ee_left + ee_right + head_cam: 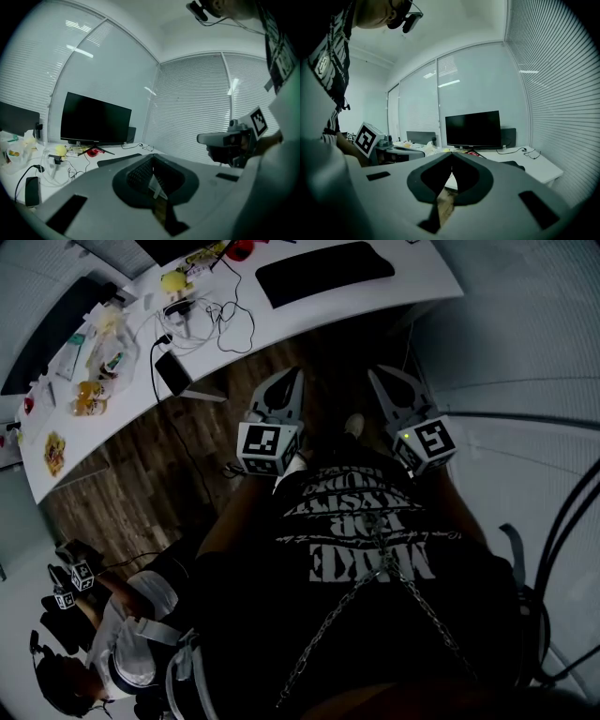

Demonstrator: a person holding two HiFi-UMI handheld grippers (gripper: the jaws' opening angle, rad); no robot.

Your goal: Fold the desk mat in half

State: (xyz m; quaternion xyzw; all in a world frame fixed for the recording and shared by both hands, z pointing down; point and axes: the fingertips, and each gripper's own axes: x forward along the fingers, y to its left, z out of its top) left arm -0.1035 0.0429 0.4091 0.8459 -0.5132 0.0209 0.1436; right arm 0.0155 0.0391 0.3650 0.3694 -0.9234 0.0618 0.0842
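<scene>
The black desk mat [323,270] lies flat on the white desk [412,282], far from both grippers. It also shows as a dark strip in the left gripper view [119,160] and at the desk's near corner in the right gripper view [513,165]. My left gripper [297,377] and right gripper [374,374] hang side by side close to my body, above the wooden floor, pointing toward the desk. Both are shut with nothing between the jaws, as their own views show for the left gripper [153,159] and the right gripper [451,156].
A black monitor [96,118] stands at the back of the desk. Cables [220,320], a phone [173,371], a yellow toy [173,280] and snack packets [94,381] clutter the desk's left part. Another person [122,634] with grippers sits at lower left.
</scene>
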